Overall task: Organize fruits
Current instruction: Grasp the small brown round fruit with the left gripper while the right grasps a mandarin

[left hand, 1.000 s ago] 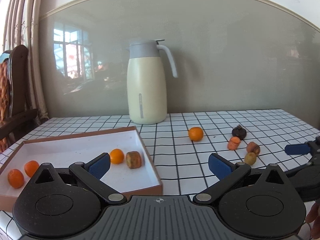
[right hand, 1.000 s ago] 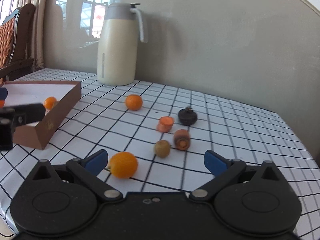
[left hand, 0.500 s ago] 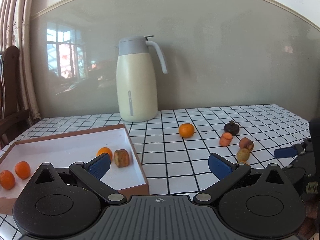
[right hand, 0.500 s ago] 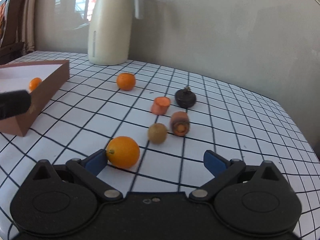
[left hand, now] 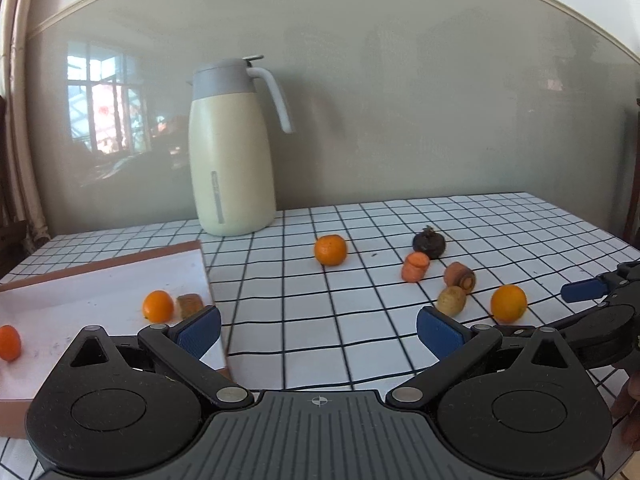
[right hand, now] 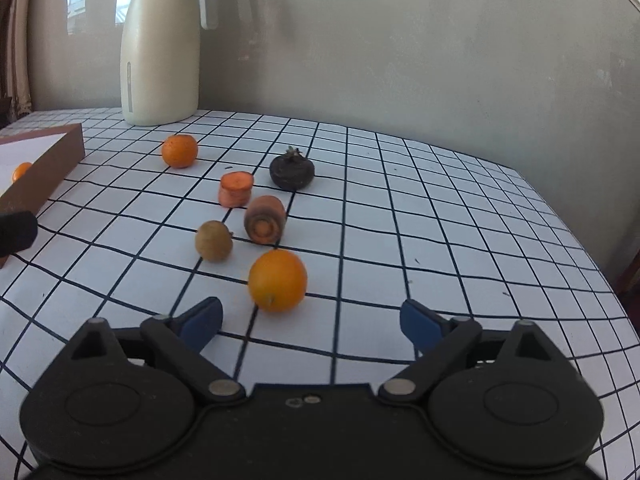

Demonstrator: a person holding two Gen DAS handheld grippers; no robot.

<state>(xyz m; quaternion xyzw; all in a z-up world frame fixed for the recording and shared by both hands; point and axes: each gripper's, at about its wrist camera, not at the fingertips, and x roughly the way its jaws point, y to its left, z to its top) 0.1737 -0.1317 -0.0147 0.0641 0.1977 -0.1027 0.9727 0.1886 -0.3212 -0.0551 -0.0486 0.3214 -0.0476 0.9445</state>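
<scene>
A brown box (left hand: pixel 100 280) with a white inside sits at the left and holds small oranges (left hand: pixel 158 305) and a brown chunk (left hand: pixel 189 305). On the checked table lie an orange (right hand: pixel 277 280) just ahead of my open right gripper (right hand: pixel 310 324), a kiwi (right hand: pixel 213 240), two carrot pieces (right hand: pixel 264 219), a dark mangosteen (right hand: pixel 291 171) and a tangerine (right hand: pixel 179 151). My left gripper (left hand: pixel 318 330) is open and empty near the box's right wall. The right gripper also shows at the right edge of the left wrist view (left hand: pixel 600 300).
A cream thermos jug (left hand: pixel 230 152) stands at the back by the grey wall. The table's right edge (right hand: pixel 580 240) falls away at the right. The box's corner (right hand: pixel 52 160) and the left gripper's fingertip (right hand: pixel 16 230) show at the left of the right wrist view.
The right gripper has moved forward and left, so the orange now lies between its fingers' line. The left gripper has swung right, away from the box.
</scene>
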